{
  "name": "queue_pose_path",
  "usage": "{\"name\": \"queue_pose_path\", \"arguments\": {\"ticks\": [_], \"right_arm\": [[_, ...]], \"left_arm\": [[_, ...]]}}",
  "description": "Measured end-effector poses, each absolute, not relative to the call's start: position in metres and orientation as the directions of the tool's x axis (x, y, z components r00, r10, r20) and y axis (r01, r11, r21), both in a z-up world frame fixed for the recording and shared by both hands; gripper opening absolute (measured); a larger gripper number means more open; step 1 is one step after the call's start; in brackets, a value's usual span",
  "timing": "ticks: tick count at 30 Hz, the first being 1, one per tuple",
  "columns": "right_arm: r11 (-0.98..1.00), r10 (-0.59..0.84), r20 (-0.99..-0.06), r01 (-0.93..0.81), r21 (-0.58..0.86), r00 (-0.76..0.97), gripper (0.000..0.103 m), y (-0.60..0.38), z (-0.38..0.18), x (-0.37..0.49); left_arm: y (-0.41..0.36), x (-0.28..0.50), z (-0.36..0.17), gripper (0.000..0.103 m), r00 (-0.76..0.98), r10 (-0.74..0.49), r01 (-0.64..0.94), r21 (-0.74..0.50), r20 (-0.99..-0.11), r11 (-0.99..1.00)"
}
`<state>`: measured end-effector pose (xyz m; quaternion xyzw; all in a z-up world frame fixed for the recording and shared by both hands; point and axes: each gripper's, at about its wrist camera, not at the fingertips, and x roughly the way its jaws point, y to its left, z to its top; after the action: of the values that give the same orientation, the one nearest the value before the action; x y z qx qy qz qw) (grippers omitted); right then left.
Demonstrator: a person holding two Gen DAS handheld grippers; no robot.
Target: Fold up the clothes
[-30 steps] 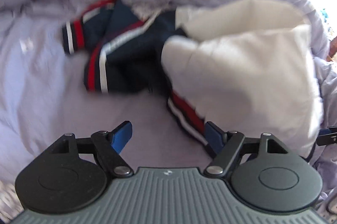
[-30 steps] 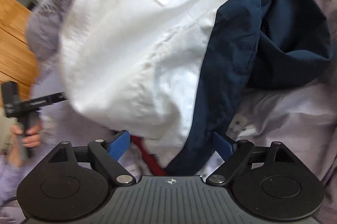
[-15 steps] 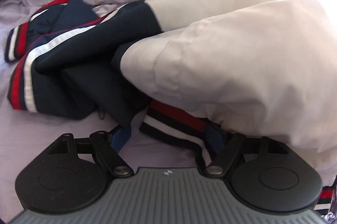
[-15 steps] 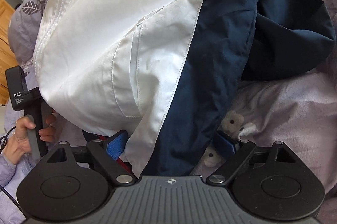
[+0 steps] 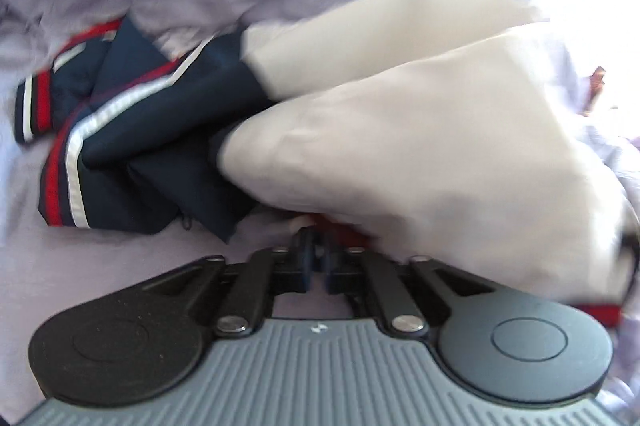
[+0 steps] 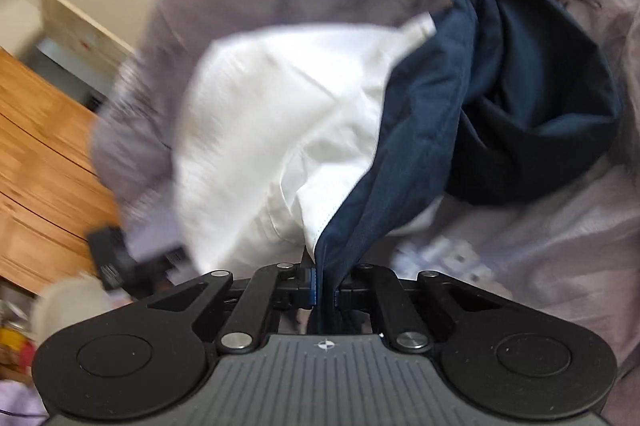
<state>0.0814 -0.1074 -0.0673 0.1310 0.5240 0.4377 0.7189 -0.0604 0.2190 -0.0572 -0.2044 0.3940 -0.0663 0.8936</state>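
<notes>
A white and navy jacket (image 5: 400,145) with red and white striped trim lies crumpled on a lilac bedsheet (image 5: 100,286). My left gripper (image 5: 316,250) is shut on the jacket's striped hem at its near edge. In the right wrist view the same jacket (image 6: 280,129) rises in a bunch, white on the left, navy on the right. My right gripper (image 6: 324,286) is shut on the jacket's navy and white edge, which hangs between the fingers. The navy hood or sleeve (image 6: 540,113) bulges at the right.
A rumpled lilac duvet (image 6: 540,246) with leaf print surrounds the jacket. A wooden floor (image 6: 36,153) and a pale cabinet (image 6: 76,29) show past the bed's left edge. The other gripper's handle (image 6: 116,258) shows at lower left.
Both grippers have closed from open onto the jacket's edge. The view has pulled back and the jacket is being drawn up; both frames are motion-blurred.
</notes>
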Motion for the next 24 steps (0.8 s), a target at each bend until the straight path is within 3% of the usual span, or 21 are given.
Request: {"name": "queue_pose_path", "arguments": {"ticks": [2,3,4,6,7,8,10,12,15,18,20,22,24], "right_arm": [[0.533,0.806,-0.589,-0.499,0.684,0.053,0.009,-0.125,-0.057,0.098],[0.507,0.825,-0.564,-0.502,0.701,0.045,0.009,-0.134,-0.051,0.106],[0.532,0.802,-0.594,-0.529,0.661,0.065,0.011,-0.144,-0.049,0.112],[0.687,0.601,-0.774,-0.625,0.371,0.201,0.015,-0.157,-0.053,0.117],[0.713,0.521,-0.820,-0.649,0.267,0.235,0.016,-0.151,-0.061,0.111],[0.712,0.497,-0.839,-0.656,0.249,0.221,0.016,-0.149,-0.067,0.104],[0.702,0.512,-0.838,-0.653,0.284,0.186,0.020,-0.147,-0.074,0.099],[0.695,0.522,-0.831,-0.661,0.283,0.193,0.027,-0.139,-0.073,0.097],[0.688,0.519,-0.833,-0.672,0.273,0.193,0.030,-0.145,-0.073,0.093],[0.690,0.519,-0.838,-0.662,0.292,0.170,0.035,-0.159,-0.080,0.090],[0.691,0.517,-0.842,-0.654,0.308,0.150,0.039,-0.163,-0.083,0.085],[0.693,0.520,-0.844,-0.643,0.327,0.131,0.043,-0.165,-0.088,0.084],[0.697,0.524,-0.843,-0.629,0.343,0.121,0.045,-0.166,-0.093,0.084]], "left_arm": [[0.211,-0.081,-0.037,0.000,0.665,-0.391,0.051,-0.483,-0.637,0.874],[0.205,-0.093,-0.031,0.000,0.649,-0.419,0.097,-0.476,-0.636,0.874],[0.198,-0.105,-0.025,0.002,0.641,-0.402,0.124,-0.428,-0.654,0.895],[0.190,-0.119,-0.023,0.020,0.658,-0.292,0.118,-0.287,-0.694,0.951],[0.190,-0.119,-0.027,0.045,0.671,-0.231,0.096,-0.226,-0.705,0.969],[0.195,-0.117,-0.033,0.063,0.678,-0.183,0.057,-0.197,-0.712,0.979],[0.215,-0.095,-0.055,0.073,0.666,-0.203,0.007,-0.266,-0.718,0.964],[0.227,-0.069,-0.081,0.073,0.629,-0.218,-0.065,-0.330,-0.747,0.942],[0.236,-0.047,-0.105,0.073,0.631,-0.198,-0.139,-0.360,-0.750,0.922],[0.232,-0.027,-0.115,0.073,0.657,-0.249,-0.111,-0.419,-0.711,0.901],[0.225,-0.016,-0.123,0.082,0.644,-0.294,-0.090,-0.452,-0.706,0.888],[0.219,-0.012,-0.124,0.081,0.635,-0.310,-0.075,-0.456,-0.707,0.887],[0.218,-0.017,-0.121,0.053,0.630,-0.348,-0.058,-0.489,-0.694,0.870]]}}
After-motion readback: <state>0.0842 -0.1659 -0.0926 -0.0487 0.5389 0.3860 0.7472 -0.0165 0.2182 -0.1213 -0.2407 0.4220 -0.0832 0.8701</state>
